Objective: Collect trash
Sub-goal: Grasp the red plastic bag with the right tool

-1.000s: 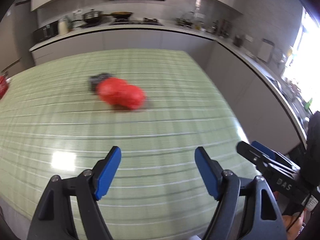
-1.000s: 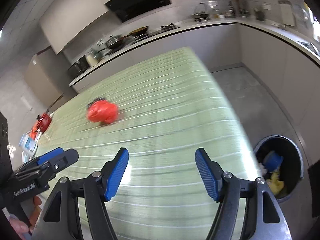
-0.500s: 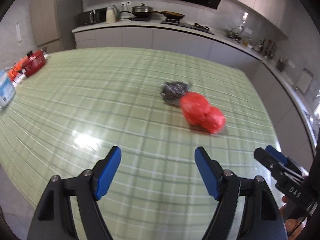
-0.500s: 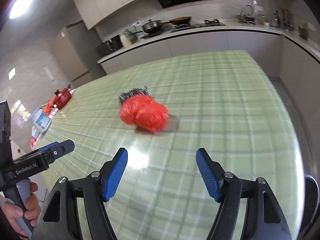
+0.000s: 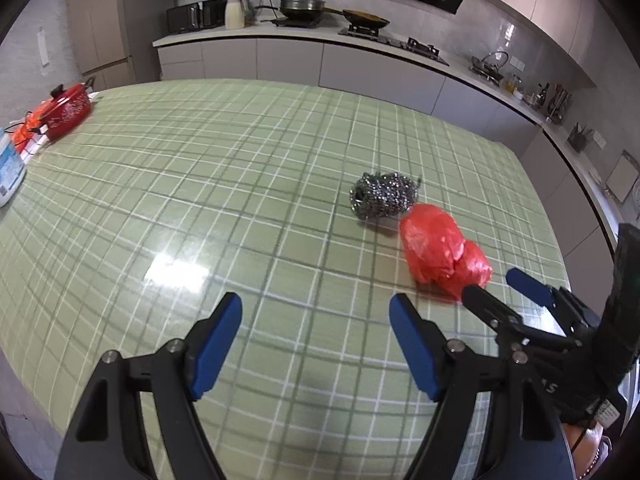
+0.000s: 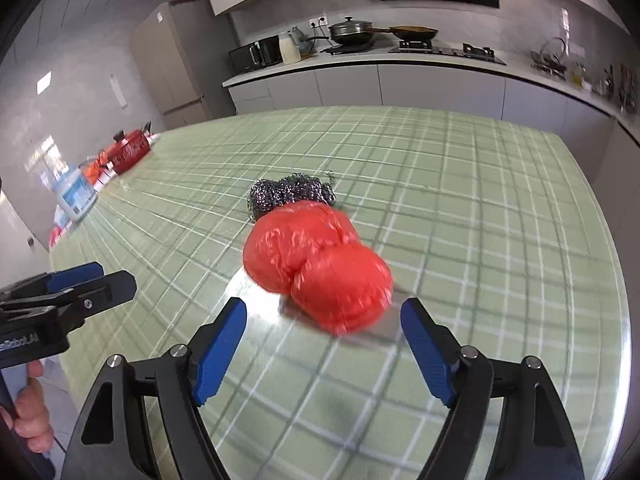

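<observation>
- Our right gripper (image 6: 324,344) hangs just short of the red plastic bag (image 6: 320,268); its jaws have just been opening and now stand wide apart with nothing between the blue pads, the bag lying a little beyond the tips.
- Our left gripper (image 5: 316,344) is also spread and holds nothing; below it we see only bare green checked tablecloth (image 5: 200,208), with the bag off to its right and farther out.
- In the left view the right gripper's tips sit just beside the near edge of the bag, though we cannot tell whether they touch it.
- The bag, crumpled into two lumps, lies on the tablecloth near the table's right side.
- Right behind the bag, touching it or nearly so, lies a steel wool scrubber (image 5: 382,198). From the right view the bag covers the scrubber's near side, so anything reaching for the scrubber from here meets the bag first.
- Well away from the bag, at the table's far left corner, stand a red pot (image 5: 68,110) and, nearer along that edge, a white and blue container (image 6: 76,196).
- Beyond the table, far behind the bag, runs a kitchen counter (image 5: 300,34) with a lidded pan (image 5: 302,4), a frying pan (image 6: 414,32) and a microwave (image 5: 192,18).
</observation>
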Demonstrator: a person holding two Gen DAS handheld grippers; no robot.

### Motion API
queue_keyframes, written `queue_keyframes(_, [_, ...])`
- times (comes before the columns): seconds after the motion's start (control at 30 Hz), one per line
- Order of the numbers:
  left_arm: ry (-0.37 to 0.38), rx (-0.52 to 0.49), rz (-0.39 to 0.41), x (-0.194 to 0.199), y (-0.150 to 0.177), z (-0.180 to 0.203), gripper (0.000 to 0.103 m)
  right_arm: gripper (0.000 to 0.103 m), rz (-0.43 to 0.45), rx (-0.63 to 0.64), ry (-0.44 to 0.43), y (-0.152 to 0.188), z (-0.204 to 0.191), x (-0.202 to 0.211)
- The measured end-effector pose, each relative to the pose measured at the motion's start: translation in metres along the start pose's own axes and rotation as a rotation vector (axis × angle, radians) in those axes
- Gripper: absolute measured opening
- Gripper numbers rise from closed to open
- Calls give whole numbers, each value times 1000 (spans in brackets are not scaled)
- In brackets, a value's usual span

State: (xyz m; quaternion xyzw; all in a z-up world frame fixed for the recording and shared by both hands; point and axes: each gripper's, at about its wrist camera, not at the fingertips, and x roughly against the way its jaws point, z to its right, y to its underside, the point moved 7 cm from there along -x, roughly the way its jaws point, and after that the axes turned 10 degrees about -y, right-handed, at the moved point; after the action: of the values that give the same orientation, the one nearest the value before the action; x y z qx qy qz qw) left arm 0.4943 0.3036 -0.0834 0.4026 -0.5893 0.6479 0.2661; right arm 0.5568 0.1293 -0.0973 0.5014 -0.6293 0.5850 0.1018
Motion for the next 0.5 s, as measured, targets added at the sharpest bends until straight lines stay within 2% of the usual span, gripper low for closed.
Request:
queue_keyframes(0.17, [30,-43,-1,-14,-20,-6,77,82,-27,-10,39,-11,4,-26])
queue_keyframes(0.33, [55,-67,-11,-28,-32,-8,77,81,-50,-80,17,-11,11,-44])
queue_keyframes(0.37, [58,-74,-13,-31,-34,-8,77,79,-41,-102,6,-10,13,-44])
queue_keyframes(0.43, [69,-82,-22,-36,-36,-5,77,58,-31,-145,-2,-6,19,-42])
queue_keyframes(0.5, [77,-93,-26,-40,-37,0,77,53,-15,-180,-10,-2,26,-38])
